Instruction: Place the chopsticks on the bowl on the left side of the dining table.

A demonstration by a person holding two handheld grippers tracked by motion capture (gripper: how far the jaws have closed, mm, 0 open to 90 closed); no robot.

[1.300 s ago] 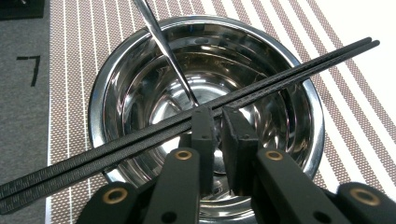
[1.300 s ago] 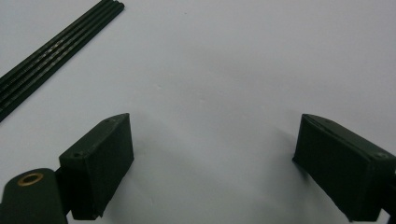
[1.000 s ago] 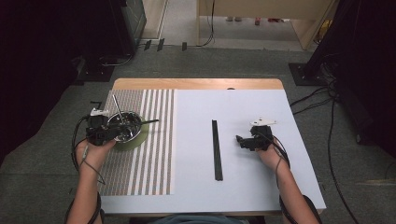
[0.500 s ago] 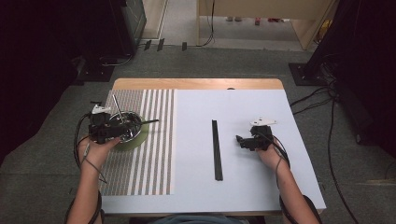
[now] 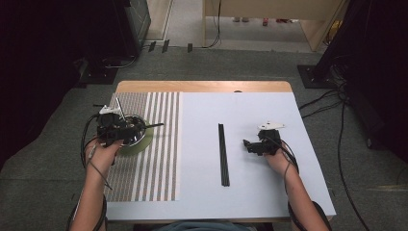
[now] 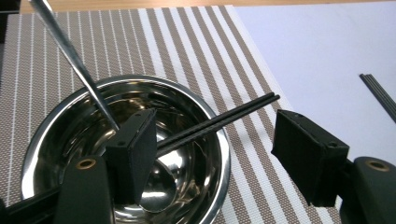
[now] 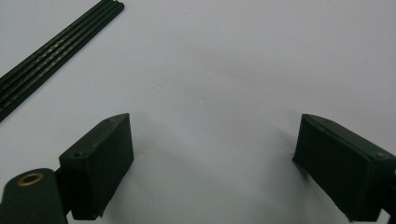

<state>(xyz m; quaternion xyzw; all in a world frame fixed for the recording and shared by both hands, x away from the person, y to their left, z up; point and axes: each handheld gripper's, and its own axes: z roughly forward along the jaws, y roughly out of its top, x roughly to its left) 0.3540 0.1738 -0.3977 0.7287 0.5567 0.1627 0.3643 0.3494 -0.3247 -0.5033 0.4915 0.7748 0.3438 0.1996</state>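
Observation:
A steel bowl (image 6: 60, 140) stands on a striped placemat (image 5: 154, 163) at the table's left. A spoon (image 6: 79, 70) leans in it, handle up. A pair of black chopsticks (image 6: 233, 114) rests in the bowl and sticks out over its rim (image 5: 154, 125). My left gripper (image 6: 215, 135) hovers over the bowl (image 5: 136, 136). Its jaws have just been opening, and the chopsticks lie between them untouched. More black chopsticks (image 5: 223, 154) lie on the white table middle. My right gripper (image 7: 210, 140) stands open over bare table (image 5: 248, 144), right of that bundle (image 7: 56, 46).
A green mat (image 5: 139, 146) shows under the bowl. The white tabletop (image 5: 240, 110) spreads right of the placemat, with a wooden strip (image 5: 202, 86) at the far edge. Cables (image 5: 322, 103) and dark stands surround the table on the floor.
My left gripper has shifted slightly over the bowl. The chopsticks in the bowl and the right hand keep their places.

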